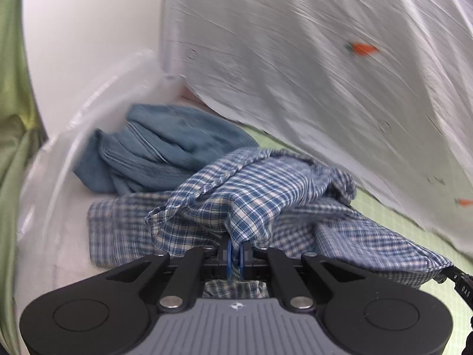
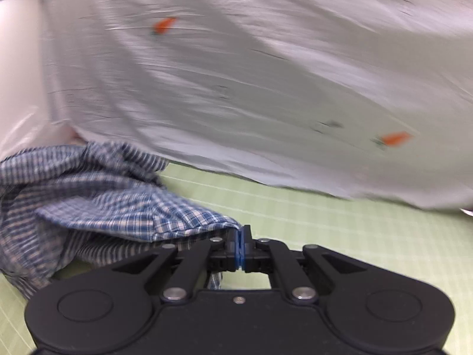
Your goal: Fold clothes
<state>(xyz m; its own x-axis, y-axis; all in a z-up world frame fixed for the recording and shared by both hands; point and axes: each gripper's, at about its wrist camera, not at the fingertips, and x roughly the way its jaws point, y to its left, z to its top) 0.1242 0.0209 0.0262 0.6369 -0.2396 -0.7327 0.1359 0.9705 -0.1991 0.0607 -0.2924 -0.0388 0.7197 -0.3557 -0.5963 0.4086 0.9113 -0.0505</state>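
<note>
Only the left wrist view shows a crumpled blue cloth (image 1: 165, 151) beyond the plaid shirt (image 1: 251, 195), plus the letters "DAS" on a black tag beside that shirt. Both the left gripper (image 1: 235, 254) and right gripper (image 2: 241, 245) are clamped on the plaid shirt's fabric, which bunches directly ahead of each above the green mat (image 2: 340, 224), under a white carrot-print sheet (image 2: 266, 88).

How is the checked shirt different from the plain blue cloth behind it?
The checked shirt has a blue and white plaid pattern; the blue cloth is one plain colour. The left gripper and right gripper pinch the checked shirt; nothing holds the blue cloth. Both are crumpled.
</note>
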